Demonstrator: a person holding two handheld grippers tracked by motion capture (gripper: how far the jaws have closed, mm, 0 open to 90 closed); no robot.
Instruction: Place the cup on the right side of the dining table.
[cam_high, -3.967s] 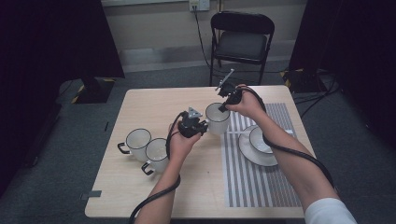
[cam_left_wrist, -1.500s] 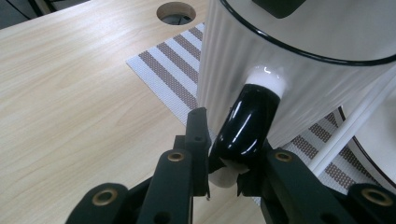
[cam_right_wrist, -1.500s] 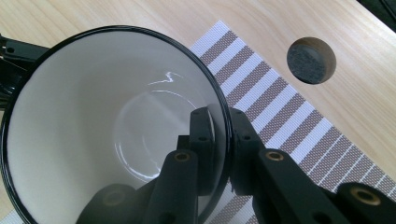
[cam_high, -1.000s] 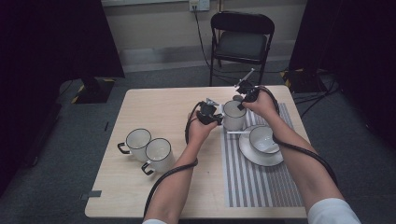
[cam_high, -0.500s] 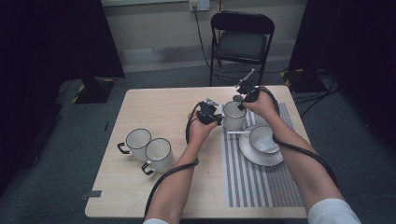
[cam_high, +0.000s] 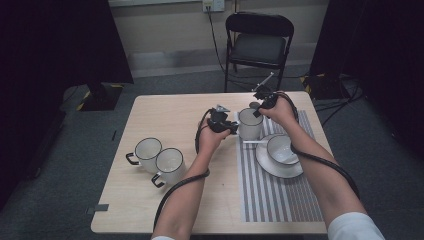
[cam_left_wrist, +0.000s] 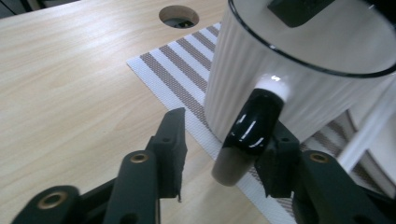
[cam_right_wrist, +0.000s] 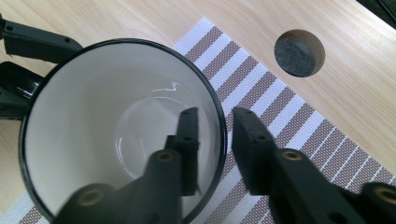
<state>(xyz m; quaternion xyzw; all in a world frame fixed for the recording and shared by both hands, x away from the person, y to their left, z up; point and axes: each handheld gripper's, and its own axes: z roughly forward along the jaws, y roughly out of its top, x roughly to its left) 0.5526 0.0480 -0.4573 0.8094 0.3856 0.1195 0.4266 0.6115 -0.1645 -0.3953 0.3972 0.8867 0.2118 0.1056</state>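
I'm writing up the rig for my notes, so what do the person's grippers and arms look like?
Both the left gripper and the right gripper are black, each with two flat jaws pinned by brass-coloured rivets. A thick black cable trails from each along the forearm. The left carries a grey three-cornered plate. A white sleeve shows on the right arm.

This looks like a recording studio or lab rather than a home. Black curtains (cam_high: 60, 45) hang on both sides, grey carpet (cam_high: 65, 175) covers the floor, and a folding chair (cam_high: 259, 42) stands by a bare wall with a power socket (cam_high: 210, 5). The wooden table (cam_high: 165, 115) has a cable hole (cam_left_wrist: 178, 16) (office-style).
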